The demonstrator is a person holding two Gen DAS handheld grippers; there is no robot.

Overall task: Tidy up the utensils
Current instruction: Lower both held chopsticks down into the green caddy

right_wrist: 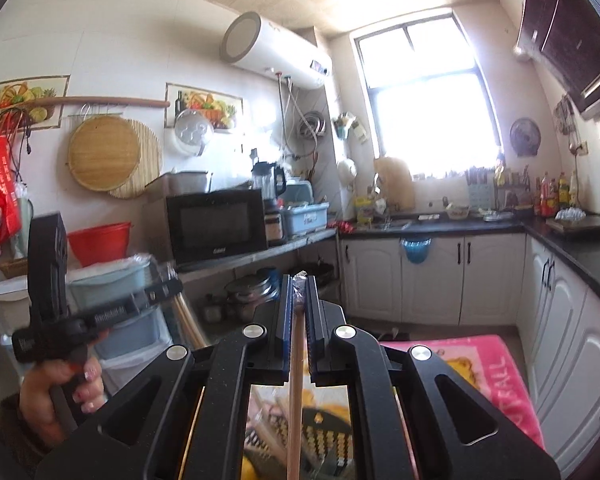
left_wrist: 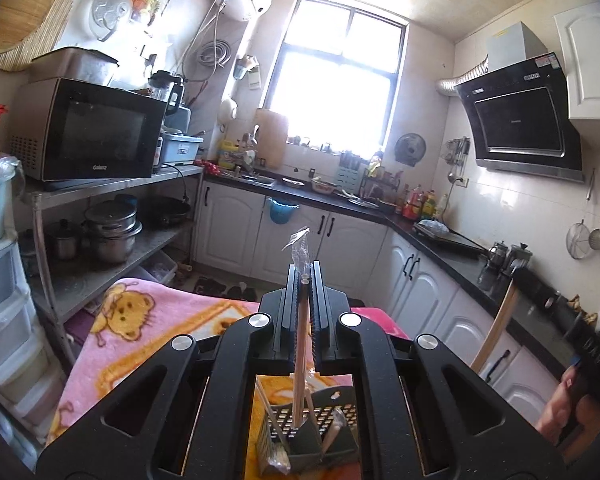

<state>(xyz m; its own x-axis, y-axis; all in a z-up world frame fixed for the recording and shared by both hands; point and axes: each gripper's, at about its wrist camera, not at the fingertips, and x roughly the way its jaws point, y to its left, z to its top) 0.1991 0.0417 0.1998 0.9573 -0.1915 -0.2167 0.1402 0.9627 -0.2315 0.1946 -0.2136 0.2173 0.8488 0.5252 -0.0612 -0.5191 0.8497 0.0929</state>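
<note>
My left gripper (left_wrist: 305,276) is shut on a pair of wrapped wooden chopsticks (left_wrist: 301,344); their clear wrapper sticks out past the fingertips. Their lower ends hang over a grey perforated utensil holder (left_wrist: 312,428) on the pink blanket, which holds other wrapped chopsticks. My right gripper (right_wrist: 299,288) is shut on another wrapped pair of chopsticks (right_wrist: 294,392), held above the same holder (right_wrist: 320,436), which looks blurred. The right gripper's chopsticks also show at the right of the left wrist view (left_wrist: 496,328). The left gripper and the hand show at the left of the right wrist view (right_wrist: 96,312).
A pink cartoon blanket (left_wrist: 148,328) covers the table. A steel shelf with a microwave (left_wrist: 88,132) and pots stands to the left. White cabinets and a dark counter (left_wrist: 452,240) run along the back and right, under a range hood (left_wrist: 520,120).
</note>
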